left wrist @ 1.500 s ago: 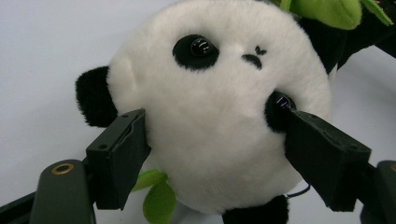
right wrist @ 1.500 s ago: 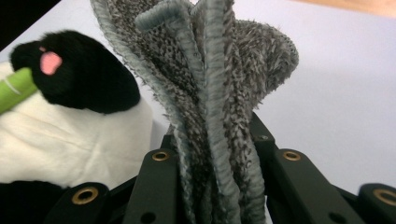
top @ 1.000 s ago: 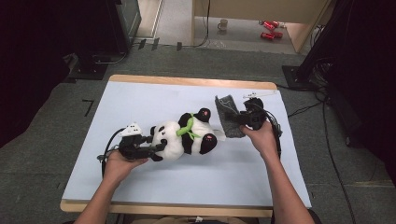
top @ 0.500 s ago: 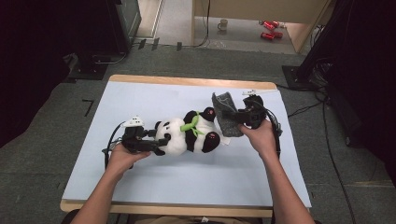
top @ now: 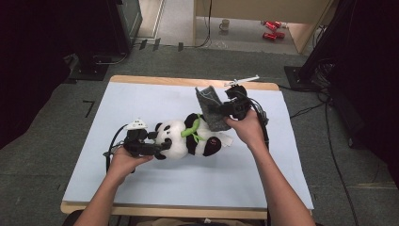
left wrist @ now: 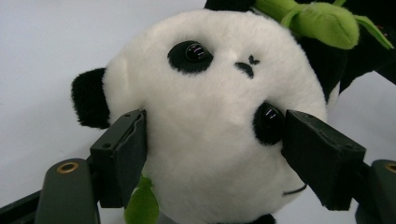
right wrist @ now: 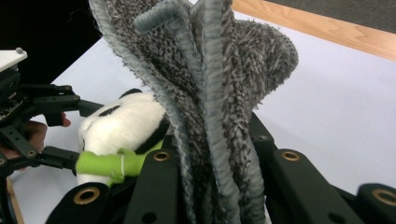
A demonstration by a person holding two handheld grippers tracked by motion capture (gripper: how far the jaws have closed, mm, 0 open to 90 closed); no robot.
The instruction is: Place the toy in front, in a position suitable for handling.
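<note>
**Cloth pinched in the right gripper, panda's head between the left jaws**

The left gripper (top: 157, 141) lies low over the table (top: 141, 94), pointing toward the panda (top: 188, 139), which lies on its back just ahead of it. In the left gripper view the panda's white head (left wrist: 210, 135) sits squarely between the two black jaws. The jaws have just been opening: the left pad stands at the cheek below the black ear (left wrist: 88, 98), the right pad just beside the far eye, and both stand at the fur's edge without squeezing it; whether they still brush the fur cannot be told. A green plush stalk (left wrist: 322, 21) lies across the panda's chest, beyond the head as seen from this gripper.

The right gripper (top: 221, 110) is raised above the panda's lower half, its hand (top: 247, 129) behind it. Its jaws stand narrow, clamped on a grey cloth (top: 209, 106). In the right gripper view the cloth (right wrist: 205, 93) rises in bunched folds straight up from between the jaws, its ribbed hem running through the middle. Beyond and to the left of the jaws in that view lie the panda and the left gripper (right wrist: 28, 116). From above, the cloth stands upright off the jaws, its lower edge just by the panda's legs.
</note>
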